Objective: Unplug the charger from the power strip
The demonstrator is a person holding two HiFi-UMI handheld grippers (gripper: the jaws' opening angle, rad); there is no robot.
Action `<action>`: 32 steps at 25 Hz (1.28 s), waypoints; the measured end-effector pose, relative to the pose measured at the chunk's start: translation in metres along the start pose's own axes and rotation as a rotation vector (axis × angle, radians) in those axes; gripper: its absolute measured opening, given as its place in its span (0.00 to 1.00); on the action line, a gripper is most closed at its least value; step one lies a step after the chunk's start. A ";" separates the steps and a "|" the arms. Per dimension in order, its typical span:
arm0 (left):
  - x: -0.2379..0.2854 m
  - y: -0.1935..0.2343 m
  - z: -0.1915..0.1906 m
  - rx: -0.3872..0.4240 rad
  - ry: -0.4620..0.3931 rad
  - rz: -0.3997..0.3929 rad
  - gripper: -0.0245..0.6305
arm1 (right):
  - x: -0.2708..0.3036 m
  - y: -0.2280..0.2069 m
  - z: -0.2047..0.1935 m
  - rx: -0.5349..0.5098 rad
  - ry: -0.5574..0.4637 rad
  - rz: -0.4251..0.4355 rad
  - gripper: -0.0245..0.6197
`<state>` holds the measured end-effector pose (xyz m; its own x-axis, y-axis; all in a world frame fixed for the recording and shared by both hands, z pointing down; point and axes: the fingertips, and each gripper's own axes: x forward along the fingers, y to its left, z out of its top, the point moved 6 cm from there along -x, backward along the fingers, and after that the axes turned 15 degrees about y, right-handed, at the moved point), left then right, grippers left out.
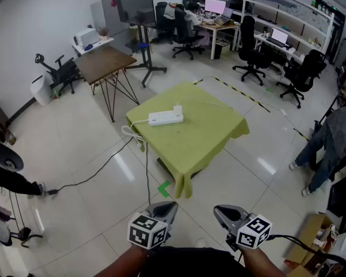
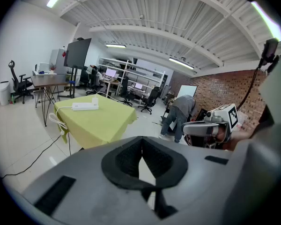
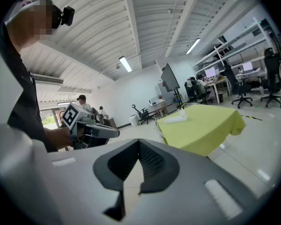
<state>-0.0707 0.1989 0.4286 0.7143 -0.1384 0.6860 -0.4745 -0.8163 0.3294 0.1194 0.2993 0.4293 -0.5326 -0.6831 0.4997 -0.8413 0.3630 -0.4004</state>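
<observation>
A white power strip [image 1: 165, 118] lies on the table under a yellow-green cloth [image 1: 207, 140], with a white charger [image 1: 177, 108] plugged into its right end. Its white cord [image 1: 134, 133] hangs off the table's left edge. My left gripper [image 1: 163, 211] and right gripper [image 1: 226, 215] are held low at the bottom of the head view, well short of the table, both shut and empty. The left gripper view shows the strip [image 2: 85, 106] far off beyond the shut jaws [image 2: 141, 142]. The right gripper view shows the strip [image 3: 176, 119] beyond its shut jaws [image 3: 139, 144].
A black cable [image 1: 92, 175] runs over the floor from the table to the left. A brown table [image 1: 106, 62] and a screen on a stand [image 1: 135, 4] are behind. A person [image 1: 334, 140] bends over at the right; a cardboard box [image 1: 311, 241] sits near my right side.
</observation>
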 end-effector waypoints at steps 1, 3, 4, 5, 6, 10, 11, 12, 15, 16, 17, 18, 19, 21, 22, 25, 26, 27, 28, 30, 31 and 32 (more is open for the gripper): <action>0.005 -0.004 0.002 0.001 0.001 0.005 0.05 | -0.005 -0.006 -0.001 0.000 -0.005 -0.001 0.04; 0.015 -0.012 0.006 0.006 0.004 0.012 0.05 | -0.016 -0.017 -0.002 0.002 -0.017 -0.004 0.04; 0.021 -0.017 0.008 0.009 0.007 0.014 0.05 | -0.021 -0.023 -0.002 0.004 -0.023 -0.007 0.04; 0.027 -0.022 0.011 0.013 0.010 0.014 0.05 | -0.027 -0.029 -0.002 0.008 -0.027 -0.012 0.04; 0.034 -0.028 0.014 0.016 0.014 0.012 0.05 | -0.033 -0.036 -0.004 0.014 -0.028 -0.015 0.04; 0.056 -0.054 0.024 0.016 0.015 0.007 0.05 | -0.053 -0.063 -0.017 0.036 -0.012 -0.004 0.04; 0.060 -0.058 0.026 0.007 0.011 0.010 0.05 | -0.056 -0.070 -0.020 0.038 -0.004 0.002 0.04; 0.063 -0.059 0.027 -0.007 0.006 0.016 0.05 | -0.058 -0.077 -0.022 0.038 0.004 0.007 0.04; 0.064 -0.057 0.025 -0.054 0.005 0.047 0.05 | -0.056 -0.095 -0.021 0.035 0.024 0.026 0.04; 0.062 -0.055 0.023 -0.069 0.011 0.057 0.05 | -0.053 -0.099 -0.020 0.037 0.029 0.034 0.04; 0.060 -0.052 0.021 -0.082 0.018 0.068 0.05 | -0.050 -0.102 -0.018 0.040 0.034 0.043 0.04; 0.058 -0.049 0.018 -0.095 0.025 0.079 0.05 | -0.047 -0.104 -0.016 0.041 0.038 0.051 0.04; 0.057 -0.044 0.016 -0.107 0.030 0.092 0.05 | -0.041 -0.107 -0.014 0.043 0.040 0.060 0.04; 0.056 -0.030 0.015 -0.134 0.026 0.115 0.05 | -0.027 -0.112 -0.007 0.041 0.044 0.078 0.04; 0.056 -0.022 0.017 -0.146 0.020 0.123 0.05 | -0.018 -0.114 -0.002 0.037 0.049 0.086 0.04; 0.060 0.005 0.024 -0.160 0.008 0.123 0.05 | 0.007 -0.117 0.010 0.016 0.069 0.096 0.04; 0.064 0.015 0.029 -0.159 0.004 0.117 0.05 | 0.015 -0.120 0.015 0.009 0.075 0.090 0.04; 0.067 0.027 0.034 -0.157 0.000 0.110 0.05 | 0.023 -0.123 0.021 0.004 0.080 0.082 0.04; 0.070 0.039 0.040 -0.153 -0.005 0.102 0.05 | 0.032 -0.126 0.027 0.002 0.084 0.071 0.04; 0.074 0.067 0.056 -0.142 -0.014 0.083 0.05 | 0.053 -0.133 0.040 0.006 0.093 0.045 0.04; 0.075 0.082 0.064 -0.135 -0.015 0.073 0.05 | 0.064 -0.135 0.049 0.009 0.098 0.031 0.04; 0.076 0.096 0.074 -0.125 -0.012 0.062 0.05 | 0.075 -0.136 0.059 0.013 0.102 0.020 0.04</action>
<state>-0.0245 0.0683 0.4644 0.6872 -0.1935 0.7002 -0.5776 -0.7301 0.3651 0.1989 0.1615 0.4763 -0.5564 -0.6075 0.5669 -0.8296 0.3672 -0.4207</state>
